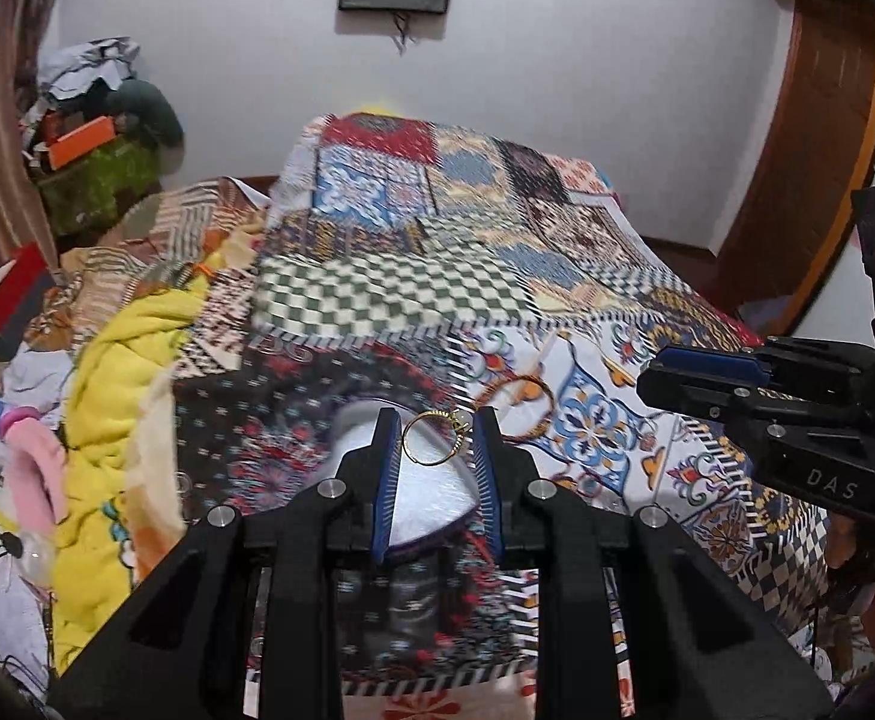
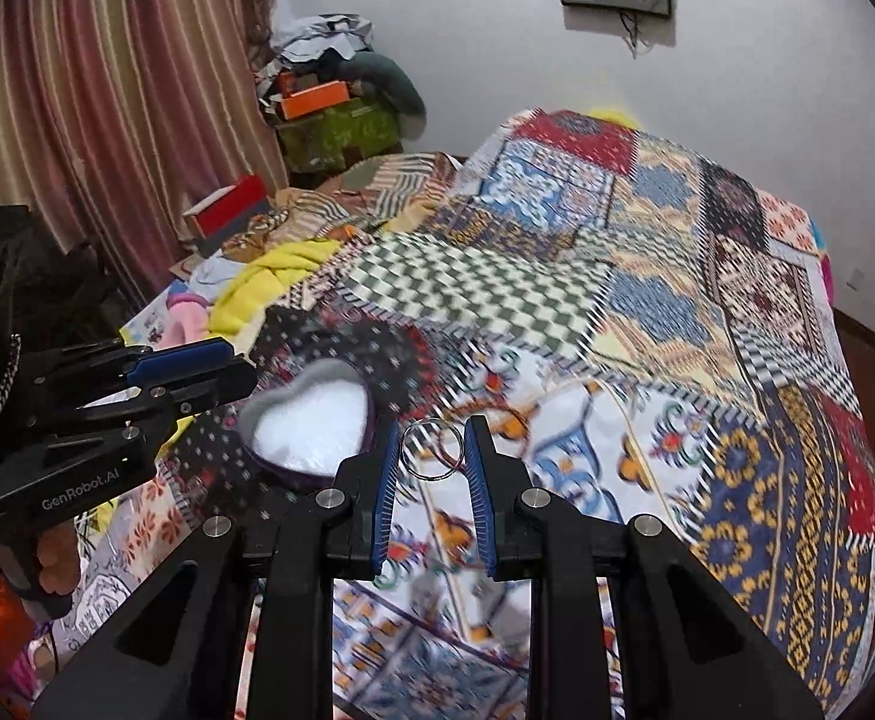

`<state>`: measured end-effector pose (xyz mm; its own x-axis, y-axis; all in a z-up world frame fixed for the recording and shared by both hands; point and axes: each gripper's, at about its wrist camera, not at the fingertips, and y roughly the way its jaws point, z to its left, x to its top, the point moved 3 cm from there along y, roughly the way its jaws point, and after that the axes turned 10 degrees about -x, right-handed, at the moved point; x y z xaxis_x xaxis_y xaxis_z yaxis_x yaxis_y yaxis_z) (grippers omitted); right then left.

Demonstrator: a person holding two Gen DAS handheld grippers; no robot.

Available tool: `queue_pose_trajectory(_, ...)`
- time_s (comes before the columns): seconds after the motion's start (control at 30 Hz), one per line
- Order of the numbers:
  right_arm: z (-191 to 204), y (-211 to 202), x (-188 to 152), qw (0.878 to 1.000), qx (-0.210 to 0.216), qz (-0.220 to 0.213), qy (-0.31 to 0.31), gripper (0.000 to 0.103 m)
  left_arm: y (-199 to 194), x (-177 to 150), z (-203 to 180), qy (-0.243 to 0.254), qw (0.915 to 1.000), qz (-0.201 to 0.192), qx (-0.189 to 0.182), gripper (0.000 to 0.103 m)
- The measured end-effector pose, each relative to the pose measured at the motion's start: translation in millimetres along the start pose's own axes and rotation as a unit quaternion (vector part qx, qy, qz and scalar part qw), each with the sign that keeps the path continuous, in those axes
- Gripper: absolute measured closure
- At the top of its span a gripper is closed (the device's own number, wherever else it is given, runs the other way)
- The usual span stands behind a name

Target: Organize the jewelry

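Left gripper (image 1: 437, 441): my jaws are closed onto a gold ring (image 1: 434, 438); the band stands upright between the blue pads (image 1: 387, 468), its pale stone at the upper right beside the right pad; it hangs in the air above the heart-shaped box (image 1: 431, 498)

Right gripper (image 2: 431, 450): my jaws are pinched on a thin silver ring (image 2: 432, 449); the hoop is held at its two sides, upright, clear of the bedspread (image 2: 557, 312); this view is blurred, so I cannot say whether it carries a stone

How the rings handle: I judge both very light and stiff; polished metal on ribbed rubber is likely to slide or flip if I squeeze off-centre; the gold ring's stone setting looks like the delicate part

Where to hold: across the plain band, pads on opposite sides, away from the stone; that is how both sit now

Heart-shaped box: lies open on the bed, white padded lining up, dark purple rim; just below my left gripper, and to the left of my right gripper in its view; the lining looks soft, so a dropped ring should settle rather than bounce

Bangle (image 1: 518, 405): a thin gold hoop flat on the bedspread beyond the box, near the gold ring in the left view but apart from it; light and rigid by my guess; best taken by pinching its rim

Bedspread: busy patchwork print, soft and yielding; a small ring dropped here could be hard to find

Beyond: yellow blanket (image 1: 113, 420) and loose clutter at the bed's left side
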<state>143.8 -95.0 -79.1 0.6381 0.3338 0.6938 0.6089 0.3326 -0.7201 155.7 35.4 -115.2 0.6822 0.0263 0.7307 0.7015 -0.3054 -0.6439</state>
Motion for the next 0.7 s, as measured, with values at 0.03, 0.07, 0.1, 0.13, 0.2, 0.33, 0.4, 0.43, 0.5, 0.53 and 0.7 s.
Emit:
queue_pose_trajectory(0.03, 3, 1, 2, 1.0, 0.003, -0.001, -0.001, 0.083, -3, 1, 4, -0.002, 1.0, -0.004, 0.003, 0.08)
queue_pose_trajectory(0.07, 8, 3, 5, 1.0, 0.006, -0.002, -0.003, 0.083, -6, 1, 7, -0.004, 1.0, -0.007, 0.006, 0.08)
queue_pose_trajectory(0.1, 11, 4, 6, 1.0, 0.009, -0.003, -0.004, 0.083, -8, 1, 11, -0.006, 0.9999, -0.01, 0.007, 0.08)
queue_pose_trajectory(0.13, 15, 5, 8, 1.0, 0.011, -0.003, -0.006, 0.083, -9, 1, 14, -0.008, 0.9999, -0.012, 0.008, 0.08)
queue_pose_trajectory(0.2, 23, 9, 11, 1.0, 0.018, -0.002, -0.009, 0.083, -13, 0, 20, -0.013, 0.9997, -0.016, 0.012, 0.08)
queue_pose_trajectory(0.33, 39, 19, 12, 0.999, 0.028, 0.005, -0.02, 0.083, -11, -3, 31, -0.019, 0.9996, -0.015, 0.013, 0.08)
queue_pose_trajectory(0.4, 45, 26, 12, 0.999, 0.033, 0.01, -0.024, 0.083, -8, -5, 36, -0.024, 0.9996, -0.011, 0.012, 0.08)
queue_pose_trajectory(0.43, 48, 29, 12, 0.999, 0.034, 0.013, -0.027, 0.083, -7, -7, 38, -0.025, 0.9996, -0.009, 0.012, 0.08)
queue_pose_trajectory(0.5, 53, 37, 9, 0.999, 0.039, 0.021, -0.031, 0.083, -2, -10, 43, -0.03, 0.9995, -0.004, 0.009, 0.08)
queue_pose_trajectory(0.53, 55, 41, 8, 0.998, 0.041, 0.026, -0.034, 0.083, 0, -12, 44, -0.032, 0.9995, -0.001, 0.007, 0.08)
queue_pose_trajectory(0.7, 64, 60, 3, 0.997, 0.048, 0.046, -0.044, 0.083, 13, -21, 51, -0.036, 0.9992, 0.018, 0.005, 0.08)
